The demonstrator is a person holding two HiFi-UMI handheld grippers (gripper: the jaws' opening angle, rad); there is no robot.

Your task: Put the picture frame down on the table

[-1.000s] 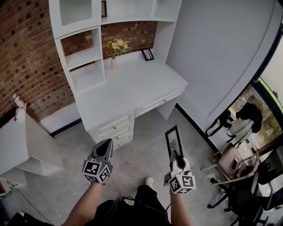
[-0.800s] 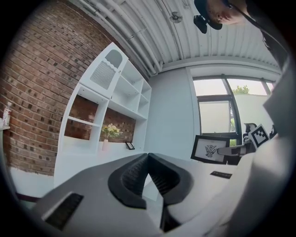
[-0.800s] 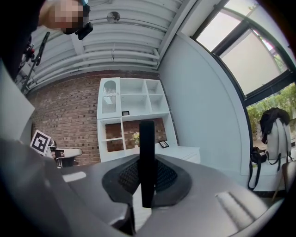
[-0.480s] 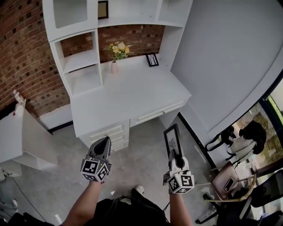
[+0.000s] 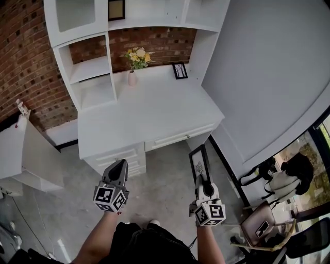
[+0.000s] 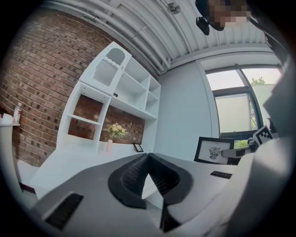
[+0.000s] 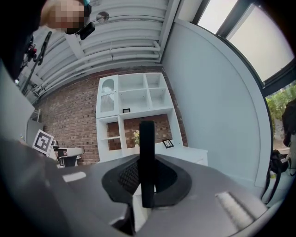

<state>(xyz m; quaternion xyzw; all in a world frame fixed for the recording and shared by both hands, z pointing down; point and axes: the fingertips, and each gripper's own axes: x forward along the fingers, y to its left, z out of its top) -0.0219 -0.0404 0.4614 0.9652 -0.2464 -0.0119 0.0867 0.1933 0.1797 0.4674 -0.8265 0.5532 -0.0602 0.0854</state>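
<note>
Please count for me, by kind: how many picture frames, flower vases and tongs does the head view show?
Picture frames: 3 (held frame, desk frame, shelf frame)
Flower vases: 1 (vase)
Tongs: 2 (left tongs, right tongs)
Total: 6

Black picture frame (image 5: 200, 163), upright, gripped; white table (image 5: 149, 114) ahead

Yellow flowers (image 5: 137, 54) in a vase (image 5: 132, 78), small framed print (image 5: 180, 70) nearby, brick wall (image 5: 26, 62) behind.
</note>
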